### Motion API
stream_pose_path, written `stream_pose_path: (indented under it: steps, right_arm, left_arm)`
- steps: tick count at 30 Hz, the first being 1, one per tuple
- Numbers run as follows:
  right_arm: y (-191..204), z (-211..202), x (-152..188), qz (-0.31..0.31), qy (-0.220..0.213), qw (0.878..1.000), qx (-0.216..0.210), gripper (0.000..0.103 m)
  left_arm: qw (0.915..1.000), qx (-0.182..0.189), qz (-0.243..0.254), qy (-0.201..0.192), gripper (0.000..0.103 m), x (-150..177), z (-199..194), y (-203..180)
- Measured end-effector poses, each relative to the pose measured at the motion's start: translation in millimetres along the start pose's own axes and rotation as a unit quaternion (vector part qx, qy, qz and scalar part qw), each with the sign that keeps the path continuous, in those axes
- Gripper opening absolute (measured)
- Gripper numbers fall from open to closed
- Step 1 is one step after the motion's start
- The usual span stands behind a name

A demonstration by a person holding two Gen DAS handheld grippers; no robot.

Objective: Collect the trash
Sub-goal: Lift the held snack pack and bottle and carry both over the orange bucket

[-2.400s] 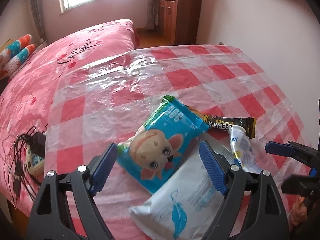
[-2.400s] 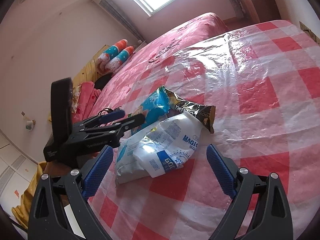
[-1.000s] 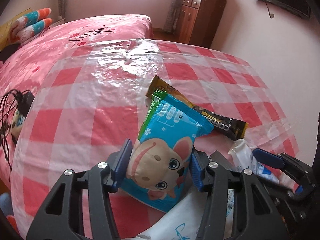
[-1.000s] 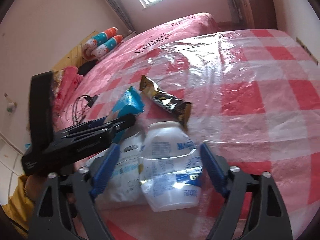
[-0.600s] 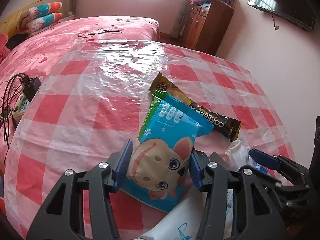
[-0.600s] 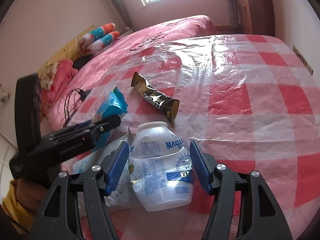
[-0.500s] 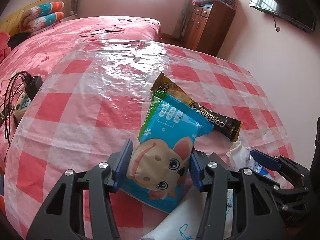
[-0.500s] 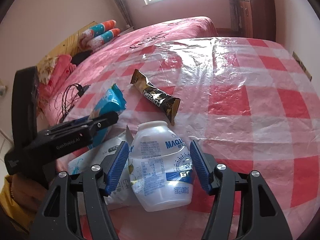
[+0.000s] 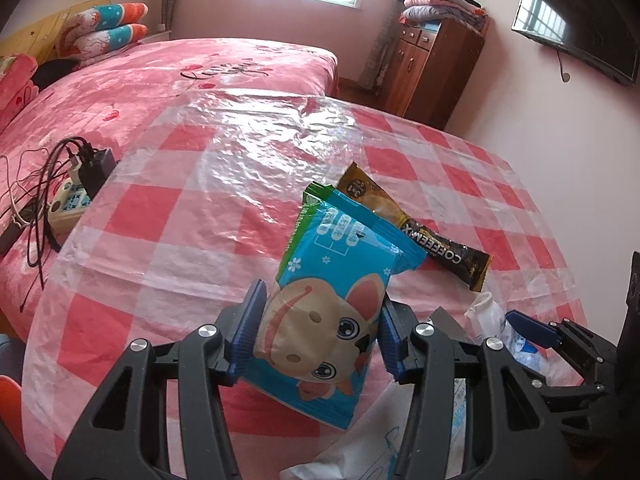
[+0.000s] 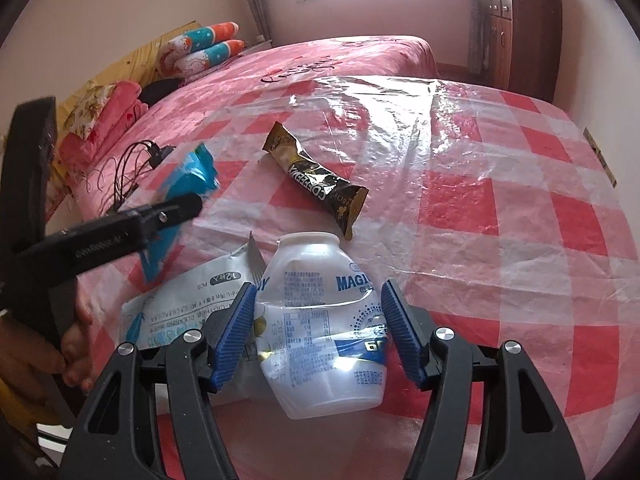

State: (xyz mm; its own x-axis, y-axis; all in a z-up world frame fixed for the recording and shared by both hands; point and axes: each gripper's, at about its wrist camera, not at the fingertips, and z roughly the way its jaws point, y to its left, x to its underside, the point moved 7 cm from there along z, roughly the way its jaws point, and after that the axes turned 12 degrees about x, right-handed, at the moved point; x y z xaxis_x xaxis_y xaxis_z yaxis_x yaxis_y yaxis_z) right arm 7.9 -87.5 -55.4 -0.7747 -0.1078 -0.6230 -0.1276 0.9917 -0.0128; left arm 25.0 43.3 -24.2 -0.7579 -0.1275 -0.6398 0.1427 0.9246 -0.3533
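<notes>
My left gripper [image 9: 320, 332] is shut on a blue snack bag with a cartoon animal face [image 9: 340, 288] and holds it above the checked table; the bag also shows in the right wrist view [image 10: 188, 184]. My right gripper [image 10: 320, 328] is shut on a crumpled white plastic bottle [image 10: 320, 320], lifted a little; its neck shows in the left wrist view [image 9: 484, 312]. A dark coffee sachet [image 10: 316, 180] lies on the table ahead, also in the left wrist view [image 9: 416, 228]. A white wet-wipes pack [image 10: 188, 300] lies under both grippers.
The table wears a red and white checked cloth under clear plastic [image 9: 224, 184]. A pink bed [image 9: 192, 76] stands behind it, with a power strip and cables [image 9: 60, 196] at its left. A wooden cabinet [image 9: 432, 68] and a wall TV [image 9: 580, 8] are at the back right.
Both grippers closed, the left on the blue bag and the right on the bottle, then lifted them up off the table. In the last half second both rose a little more.
</notes>
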Motion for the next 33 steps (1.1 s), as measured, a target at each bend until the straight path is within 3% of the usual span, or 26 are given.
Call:
stream_pose_path:
  steps: [13, 26, 33]
  right_arm:
    - [-3.3, -1.1, 1.7, -0.003, -0.008, 1.000, 0.021, 0.063]
    - [2.7, -24.9, -2.5, 0.001, -0.055, 0.997, 0.058, 0.063]
    - [11.5, -39.2, -8.4, -0.003, -0.073, 0.996, 0.056, 0.063]
  left_arm:
    - [0.9996, -0.004, -0.022, -0.018, 0.053, 9.2, -27.5, 13.1]
    - [0.9990, -0.004, -0.037, -0.024, 0.053, 33.9, -64.5, 26.0]
    - [0.9988, -0.003, -0.044, -0.024, 0.053, 47.5, -80.8, 33.2]
